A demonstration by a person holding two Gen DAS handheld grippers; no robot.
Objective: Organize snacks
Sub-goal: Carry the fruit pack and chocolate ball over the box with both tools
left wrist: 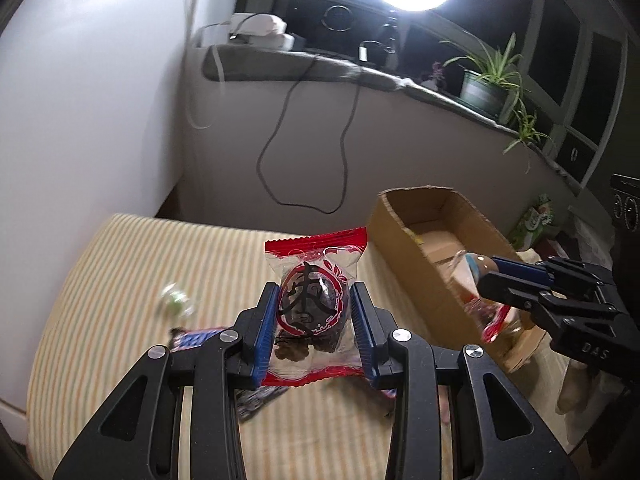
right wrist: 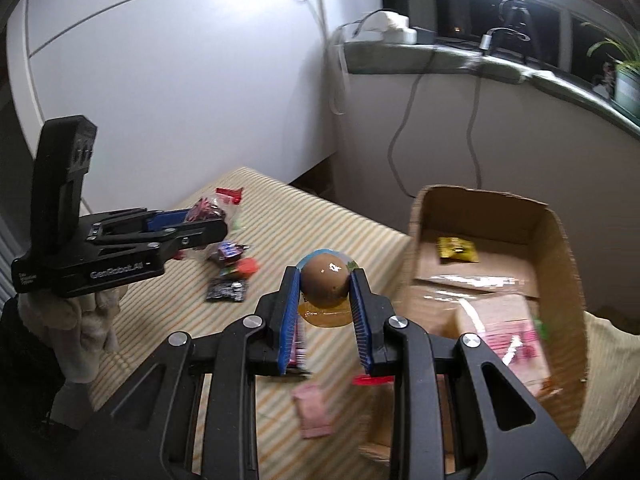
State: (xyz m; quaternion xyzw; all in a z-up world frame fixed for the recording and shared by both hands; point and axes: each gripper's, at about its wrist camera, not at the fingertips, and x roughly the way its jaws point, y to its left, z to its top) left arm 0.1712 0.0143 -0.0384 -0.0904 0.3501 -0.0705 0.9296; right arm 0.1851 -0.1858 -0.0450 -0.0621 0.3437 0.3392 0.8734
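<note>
Striped bed [left wrist: 120,280] below: red-wrapped snack [left wrist: 314,304] clamped in left hand-held gripper [left wrist: 314,312], packaged egg [right wrist: 324,280] in right hand-held gripper [right wrist: 325,300]; transport step judged; cardboard box [right wrist: 560,264], right of both, presumably receives both next.

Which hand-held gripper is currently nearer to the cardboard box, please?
The right hand-held gripper, holding a packaged egg, sits right beside the cardboard box. The left hand-held gripper, clamping a red-trimmed snack packet, is farther out over the striped surface.
</note>
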